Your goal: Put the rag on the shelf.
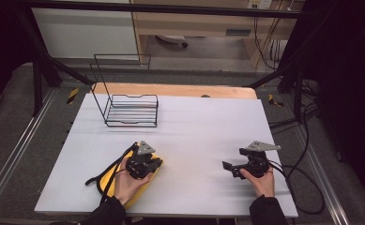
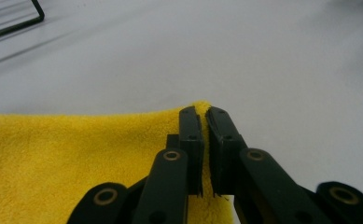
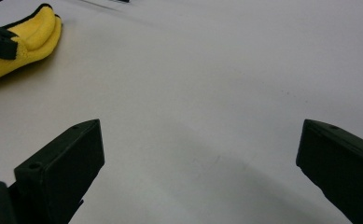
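Lying on the near left part of the white table (image 1: 194,122), the yellow cloth (image 1: 142,187) is a soft, fuzzy towel with a short pile and a dark trim along its edge. In the high view it appears as a rounded, bunched shape partly covered by the person's left hand (image 1: 126,185). The left gripper (image 2: 203,122) rests on the cloth near its corner, its jaws drawn almost together with a raised fold of the yellow fabric pinched between them. From the right gripper view the cloth (image 3: 16,46) shows at the upper left as a thick rolled edge, doubled over. The right gripper (image 3: 198,154) hovers over bare table well apart from the cloth, its jaws spread wide and holding nothing. A black wire rack (image 1: 131,110) stands at the far left of the table.
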